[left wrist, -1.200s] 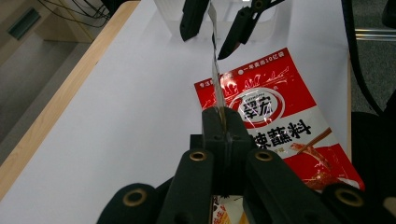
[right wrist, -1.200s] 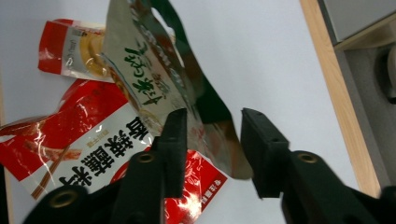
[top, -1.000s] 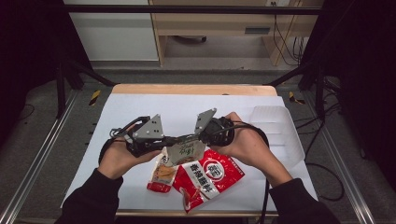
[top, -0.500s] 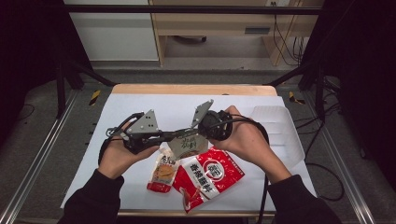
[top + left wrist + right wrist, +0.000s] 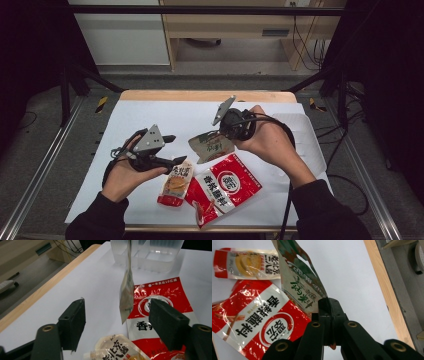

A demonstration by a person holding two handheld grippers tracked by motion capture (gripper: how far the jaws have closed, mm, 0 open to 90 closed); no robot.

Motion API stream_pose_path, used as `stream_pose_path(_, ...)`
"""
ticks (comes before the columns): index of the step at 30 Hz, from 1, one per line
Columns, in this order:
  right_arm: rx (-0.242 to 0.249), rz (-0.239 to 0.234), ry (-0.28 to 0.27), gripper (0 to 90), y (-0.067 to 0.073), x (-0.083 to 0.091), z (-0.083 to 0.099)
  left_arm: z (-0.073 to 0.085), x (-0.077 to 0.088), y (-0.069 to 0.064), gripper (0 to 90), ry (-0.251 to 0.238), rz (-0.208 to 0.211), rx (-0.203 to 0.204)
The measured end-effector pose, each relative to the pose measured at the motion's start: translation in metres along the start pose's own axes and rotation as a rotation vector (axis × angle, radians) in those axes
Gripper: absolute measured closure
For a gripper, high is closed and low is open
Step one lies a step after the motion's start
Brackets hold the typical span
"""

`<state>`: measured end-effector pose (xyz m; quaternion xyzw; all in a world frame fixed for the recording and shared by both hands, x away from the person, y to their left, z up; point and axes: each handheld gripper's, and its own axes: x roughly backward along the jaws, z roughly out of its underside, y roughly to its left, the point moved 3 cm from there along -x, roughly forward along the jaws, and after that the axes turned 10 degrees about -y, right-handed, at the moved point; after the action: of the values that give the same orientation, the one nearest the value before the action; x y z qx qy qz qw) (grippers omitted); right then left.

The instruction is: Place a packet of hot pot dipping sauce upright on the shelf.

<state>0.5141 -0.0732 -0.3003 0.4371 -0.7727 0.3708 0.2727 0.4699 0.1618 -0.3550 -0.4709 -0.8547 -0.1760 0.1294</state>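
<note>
My right gripper (image 5: 220, 134) is shut on the edge of a beige-and-green pouch (image 5: 212, 146), which hangs above the white table. In the right gripper view the jaws (image 5: 329, 306) pinch that pouch (image 5: 299, 282) at its lower corner. My left gripper (image 5: 172, 149) sits lower and to the left. Its jaws have just been opening and now stand apart with nothing pressed between them. From the left gripper (image 5: 120, 325) the pouch (image 5: 127, 290) shows edge-on, a little beyond the jaws. A red pouch (image 5: 225, 187) and a yellow sauce pouch (image 5: 175, 182) lie flat near the front edge.
A clear plastic container (image 5: 300, 135) stands at the table's right side, also seen ahead of the left gripper as the container (image 5: 147, 252). The white sheet (image 5: 150, 115) covers the table, with a wooden strip (image 5: 200, 95) along the far edge.
The left gripper let go of the green pouch, opened, and sank down to the left. The right gripper lifted the pouch up and to the right.
</note>
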Motion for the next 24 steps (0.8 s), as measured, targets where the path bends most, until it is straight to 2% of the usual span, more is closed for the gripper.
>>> stream_pose_path(2, -0.012, 0.005, 0.001, 90.0, -0.003, 0.001, 0.002, 0.005, 0.001, -0.001, 22.9, 0.003, -0.01, 0.003)
stream_pose_path(3, -0.023, 0.014, 0.003, 90.0, -0.008, 0.004, 0.005, 0.017, 0.003, -0.002, 19.8, 0.008, -0.04, 0.007)
stream_pose_path(4, -0.026, 0.018, 0.005, 90.0, -0.01, 0.006, 0.006, 0.022, 0.004, -0.001, 17.8, 0.02, -0.051, 0.005)
stream_pose_path(6, -0.032, 0.025, 0.005, 90.0, -0.013, 0.008, 0.008, 0.036, 0.007, 0.001, 13.4, 0.027, -0.082, 0.032)
stream_pose_path(9, -0.043, 0.037, 0.006, 90.0, -0.02, 0.012, 0.012, 0.052, 0.01, 0.005, 8.8, 0.034, -0.094, 0.065)
stream_pose_path(13, -0.059, 0.046, 0.002, 90.0, -0.028, 0.017, 0.016, 0.071, 0.012, 0.013, 7.2, 0.03, -0.113, 0.099)
stream_pose_path(15, -0.068, 0.049, -0.003, 90.0, -0.03, 0.019, 0.017, 0.078, 0.014, 0.018, 6.1, 0.048, -0.13, 0.104)
stream_pose_path(18, -0.069, 0.056, -0.007, 90.0, -0.033, 0.022, 0.018, 0.091, 0.019, 0.026, 6.0, 0.027, -0.166, 0.152)
stream_pose_path(21, -0.076, 0.062, -0.014, 90.0, -0.036, 0.025, 0.02, 0.104, 0.024, 0.03, 6.0, 0.029, -0.187, 0.173)
stream_pose_path(24, -0.089, 0.07, -0.023, 90.0, -0.039, 0.029, 0.021, 0.115, 0.026, 0.034, 6.0, 0.029, -0.192, 0.188)
